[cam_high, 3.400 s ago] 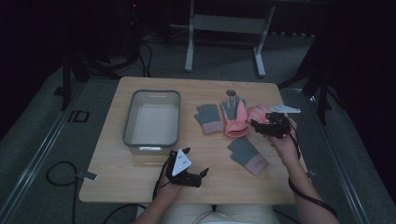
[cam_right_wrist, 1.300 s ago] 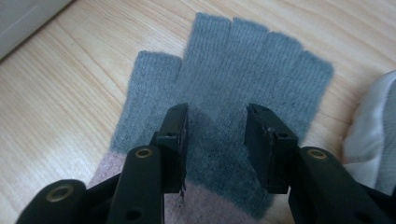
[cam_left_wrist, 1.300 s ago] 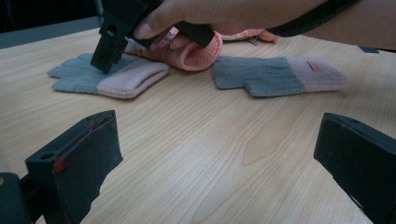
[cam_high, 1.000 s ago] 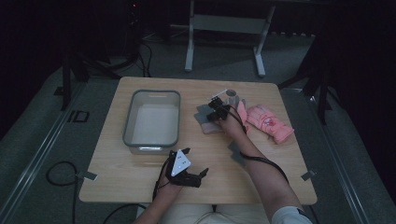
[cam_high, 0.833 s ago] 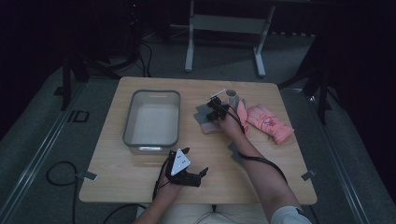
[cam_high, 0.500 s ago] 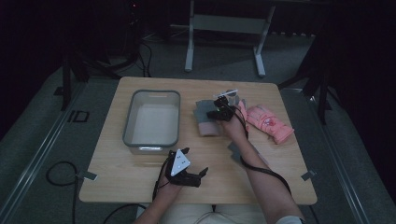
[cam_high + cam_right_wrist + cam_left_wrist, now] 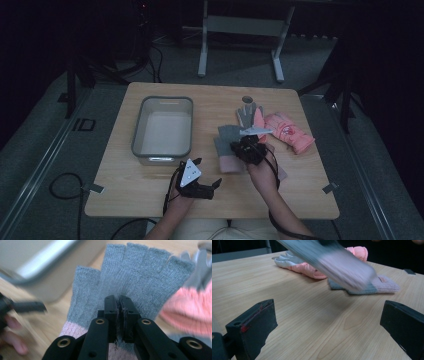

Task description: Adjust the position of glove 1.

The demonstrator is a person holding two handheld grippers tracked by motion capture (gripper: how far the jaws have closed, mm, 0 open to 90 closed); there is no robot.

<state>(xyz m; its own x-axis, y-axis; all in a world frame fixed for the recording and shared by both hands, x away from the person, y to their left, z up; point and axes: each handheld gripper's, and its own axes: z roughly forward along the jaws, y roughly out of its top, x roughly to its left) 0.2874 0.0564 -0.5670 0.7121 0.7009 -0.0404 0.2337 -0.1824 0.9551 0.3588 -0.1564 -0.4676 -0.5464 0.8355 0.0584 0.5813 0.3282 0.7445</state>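
High view. Light wooden table (image 7: 150,195), rounded corners, dark carpet around it. A rectangular grey bin (image 7: 162,129) with a pale bottom stands left of centre. The right gripper (image 7: 239,145) sits mid-table, jaws clamped on a grey fingerless glove (image 7: 227,145) of ribbed knit with a pink cuff; the glove lies just right of the bin's near corner. Far of it a second grey glove (image 7: 247,115) rests flat, fingers pointing away, touching a pink padded glove (image 7: 287,131) at the right. The left gripper (image 7: 200,181) rests near the table's near edge, grey three-cornered plate on top.

Left gripper view. Jaws spread wide, bare wood grain between them. The held grey glove (image 7: 332,261) hangs blurred in the air above the table; behind it a knit glove with a pink cuff (image 7: 372,286) lies flat, the pink glove (image 7: 358,252) farther off.

Right gripper view. Jaws pinched shut on the glove's palm (image 7: 135,280); five short open finger stubs fan out above. Bin rim (image 7: 47,262) blurred at left.

Against half a second ago, the right gripper has drawn nearer to the person, glove with it.
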